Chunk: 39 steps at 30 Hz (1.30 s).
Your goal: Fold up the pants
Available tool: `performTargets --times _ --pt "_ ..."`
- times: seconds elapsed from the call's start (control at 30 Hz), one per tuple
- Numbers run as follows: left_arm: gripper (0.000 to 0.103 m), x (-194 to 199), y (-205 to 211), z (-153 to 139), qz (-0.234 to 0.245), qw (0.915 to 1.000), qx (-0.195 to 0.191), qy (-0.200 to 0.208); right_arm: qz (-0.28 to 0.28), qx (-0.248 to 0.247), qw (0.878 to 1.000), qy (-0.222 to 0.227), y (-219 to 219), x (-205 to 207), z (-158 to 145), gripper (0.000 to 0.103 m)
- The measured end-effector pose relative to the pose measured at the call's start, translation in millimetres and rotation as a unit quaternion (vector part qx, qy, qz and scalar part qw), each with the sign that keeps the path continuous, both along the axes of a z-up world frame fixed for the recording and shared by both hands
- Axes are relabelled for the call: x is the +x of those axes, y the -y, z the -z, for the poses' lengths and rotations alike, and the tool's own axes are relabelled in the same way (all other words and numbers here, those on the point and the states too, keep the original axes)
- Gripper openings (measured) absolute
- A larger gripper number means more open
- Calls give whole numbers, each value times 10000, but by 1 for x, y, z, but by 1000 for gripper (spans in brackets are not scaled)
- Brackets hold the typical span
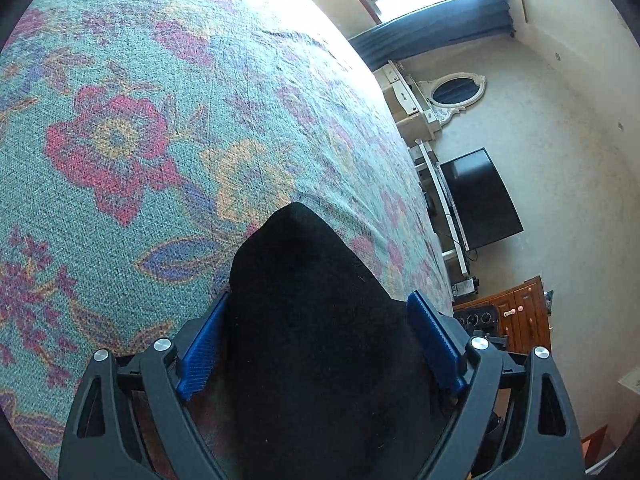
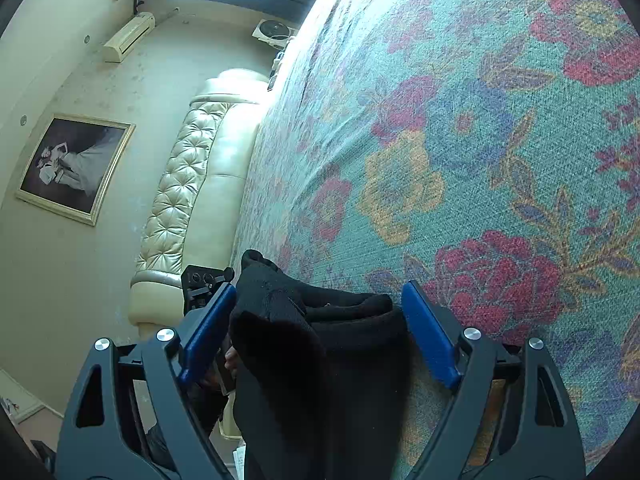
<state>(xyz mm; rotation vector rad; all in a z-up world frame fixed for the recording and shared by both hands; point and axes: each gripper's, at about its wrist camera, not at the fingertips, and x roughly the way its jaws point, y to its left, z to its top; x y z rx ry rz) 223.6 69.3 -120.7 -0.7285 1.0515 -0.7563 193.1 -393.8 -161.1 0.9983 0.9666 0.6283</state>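
Left wrist view: the left gripper (image 1: 320, 344) stands wide over the floral bedspread (image 1: 132, 128), the landmark here; the black pants (image 1: 320, 340) lie on that bedspread and run up between the blue pads (image 1: 202, 354), one pointed corner reaching past the fingertips; the cloth brushes the left pad's edge but no pinch shows, so I judge the jaws open and holding nothing; off the bedspread's far edge stand one dark television (image 1: 480, 200) and one oval mirror (image 1: 456, 90).

Right wrist view: the right gripper (image 2: 318, 332) also stands wide above the bedspread (image 2: 480, 120), near its edge; bunched black pants (image 2: 320, 332) sit between the pads (image 2: 430, 336) with a clear gap at the right pad; beyond the bedspread's edge are one tufted headboard (image 2: 180, 184) and one framed picture (image 2: 76, 168).

Count: one pair of pants, two grippers. The step looks like a fold just laid or about to be taken; the next move calls for closing both grippers on matching edges.
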Motion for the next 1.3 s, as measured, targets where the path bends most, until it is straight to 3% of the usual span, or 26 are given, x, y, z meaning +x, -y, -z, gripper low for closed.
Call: performTargets --times 0.03,0.1,0.17,0.27,0.3,0.4,0.53,1.03,1.1,1.17,1.27,1.3 --pt "86 1 3 0 16 10000 62 -7 8 -62 10000 -30 0 1 1 72" --pt "86 -1 8 -1 75 9996 257 8 56 -219 9996 -160 -1 2 6 48" --pt "86 1 13 -3 114 9989 445 30 49 -350 9990 -262 1 3 12 36" --pt "86 3 17 -2 116 9981 602 -39 11 -405 9987 -299 4 3 16 28" --pt "85 3 18 -2 119 9976 677 -75 2 -420 9986 -311 4 3 17 27" --pt "69 7 21 -3 37 9948 1003 -160 -31 -424 9987 -282 7 3 20 25" --pt "53 4 12 0 41 9942 1074 -88 -21 -404 9989 -234 12 0 24 24" --pt "43 -5 16 -2 -12 9874 1528 401 87 -602 9980 -170 16 0 21 21" --pt "43 -4 18 -3 22 9869 1547 465 204 -793 9966 -100 16 2 19 12" --pt "43 -5 20 -3 42 9858 1591 541 373 -606 9973 -188 23 6 24 10" --pt "43 -5 21 -4 22 9857 1584 580 638 -633 9959 -126 33 5 19 14" --pt "44 -5 19 -3 13 9861 1558 583 810 -684 9943 -98 39 2 16 20"
